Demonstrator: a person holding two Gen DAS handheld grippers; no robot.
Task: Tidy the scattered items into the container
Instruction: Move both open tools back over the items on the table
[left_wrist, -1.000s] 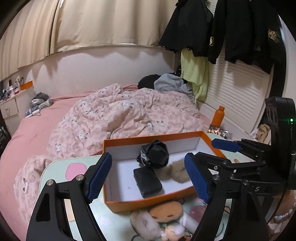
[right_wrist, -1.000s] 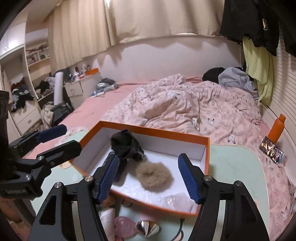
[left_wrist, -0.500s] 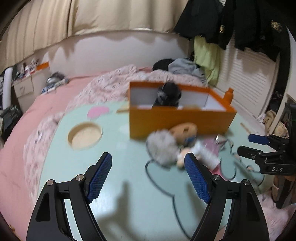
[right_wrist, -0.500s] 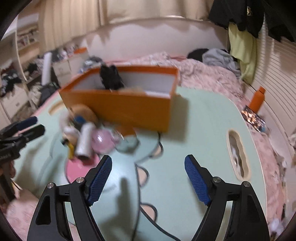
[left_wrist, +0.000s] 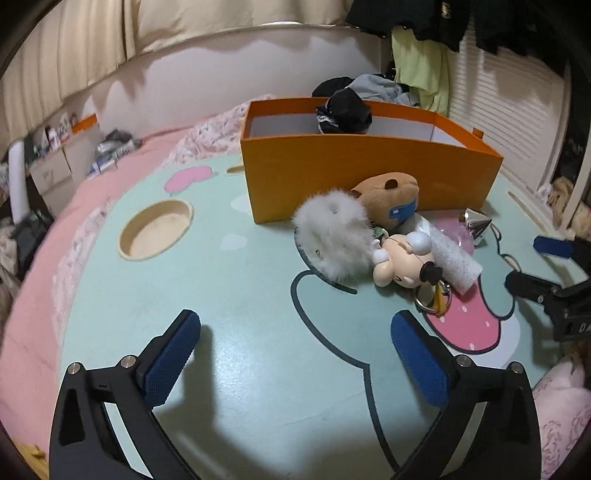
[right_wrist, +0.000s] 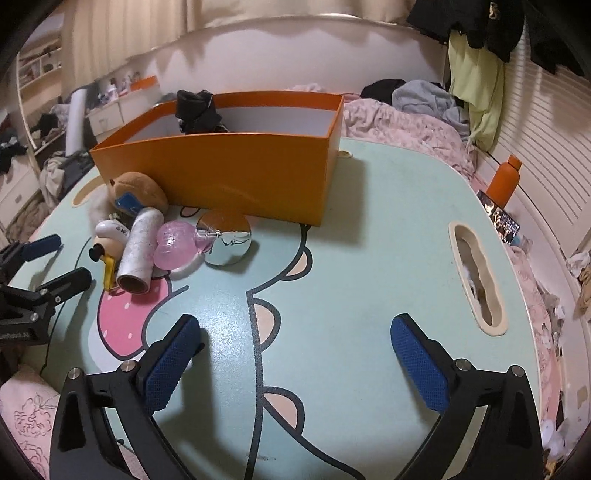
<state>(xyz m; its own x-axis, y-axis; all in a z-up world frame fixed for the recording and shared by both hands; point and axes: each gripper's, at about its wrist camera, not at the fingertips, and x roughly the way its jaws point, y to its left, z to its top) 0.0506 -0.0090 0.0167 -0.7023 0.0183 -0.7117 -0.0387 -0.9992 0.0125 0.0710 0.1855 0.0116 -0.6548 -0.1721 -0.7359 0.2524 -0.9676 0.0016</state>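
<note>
I've dropped both hands from above the box to low over the tabletop, and both sets of jaws have just been opening. My left gripper and right gripper gape wide with nothing between them. The scattered items lie against the box's near wall. The paper roll lies flat, its long axis running toward the box.

We see dim, warm indoor light and soft shadows falling on the tabletop beneath the jaws. Fisheye distortion bends and darkens every edge; a faint sheen glazes the surface.
</note>
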